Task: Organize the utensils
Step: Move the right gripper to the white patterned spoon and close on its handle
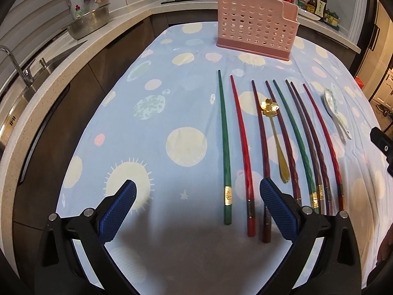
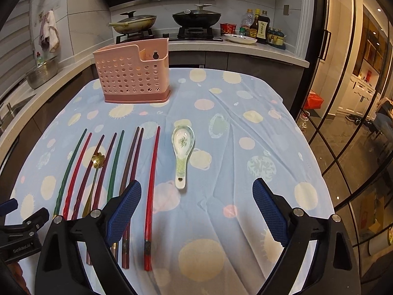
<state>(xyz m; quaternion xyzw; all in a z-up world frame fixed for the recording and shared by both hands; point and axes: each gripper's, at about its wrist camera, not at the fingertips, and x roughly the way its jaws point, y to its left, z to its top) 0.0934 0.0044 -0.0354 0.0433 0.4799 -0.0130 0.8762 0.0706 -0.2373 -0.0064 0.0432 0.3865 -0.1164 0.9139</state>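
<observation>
Several coloured chopsticks point(image 1: 248, 152) point(image 2: 152, 179) lie side by side on the blue patterned tablecloth point(image 1: 152, 113) point(image 2: 233, 127). A gold flower-headed spoon point(image 1: 270, 108) point(image 2: 97, 159) rests among them. A white ceramic spoon point(image 1: 335, 109) point(image 2: 181, 147) lies to their right. The pink perforated utensil holder point(image 1: 255, 24) point(image 2: 132, 73) stands upright at the table's far side. My left gripper point(image 1: 197, 186) hovers open over the near ends of the green and red sticks. My right gripper point(image 2: 196, 186) is open just short of the ceramic spoon's handle, nothing between its pads.
A kitchen counter wraps the left and back, with a sink and tap point(image 1: 22, 71), a metal colander point(image 1: 88, 23), two pans on the hob point(image 2: 196, 17) and sauce bottles point(image 2: 260, 25). Glass-panelled doors point(image 2: 343, 98) stand to the right. The left gripper point(image 2: 17, 231) shows at that view's lower left.
</observation>
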